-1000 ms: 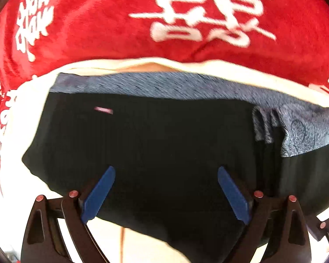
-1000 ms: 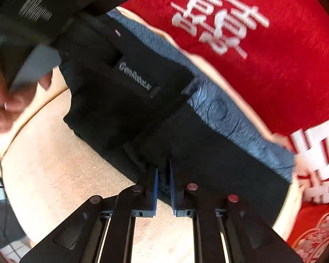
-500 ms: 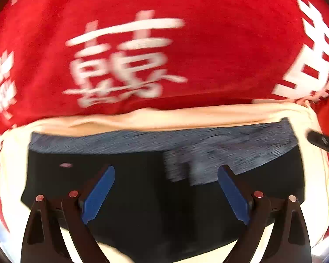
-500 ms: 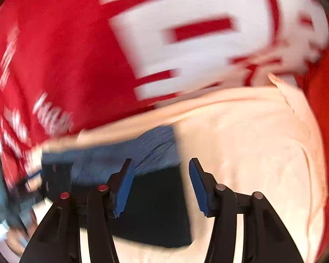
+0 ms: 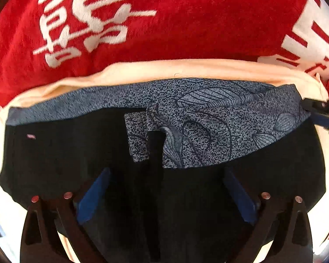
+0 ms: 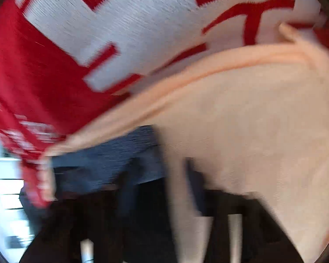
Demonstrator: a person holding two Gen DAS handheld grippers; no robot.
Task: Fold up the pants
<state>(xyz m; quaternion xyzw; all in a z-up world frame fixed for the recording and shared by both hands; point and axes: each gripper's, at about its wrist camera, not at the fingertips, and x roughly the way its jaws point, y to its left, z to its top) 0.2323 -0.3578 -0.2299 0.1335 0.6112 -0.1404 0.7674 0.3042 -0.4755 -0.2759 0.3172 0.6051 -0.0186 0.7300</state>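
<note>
Folded pants, black with a blue-grey patterned band along the far edge, lie on a cream cloth. My left gripper is open and empty, hovering over the near middle of the pants. The tip of my right gripper shows at the pants' right end in the left wrist view. The right wrist view is heavily blurred; my right gripper stands open at the right edge of the pants, over the cream cloth.
A red blanket with large white characters covers the surface beyond and around the cream cloth. It fills the top of the right wrist view. A bright floor area shows at the far left.
My right gripper let go of the pants, opened and swung to their right end. My left gripper stayed open and shifted over the pants, now closer to them.
</note>
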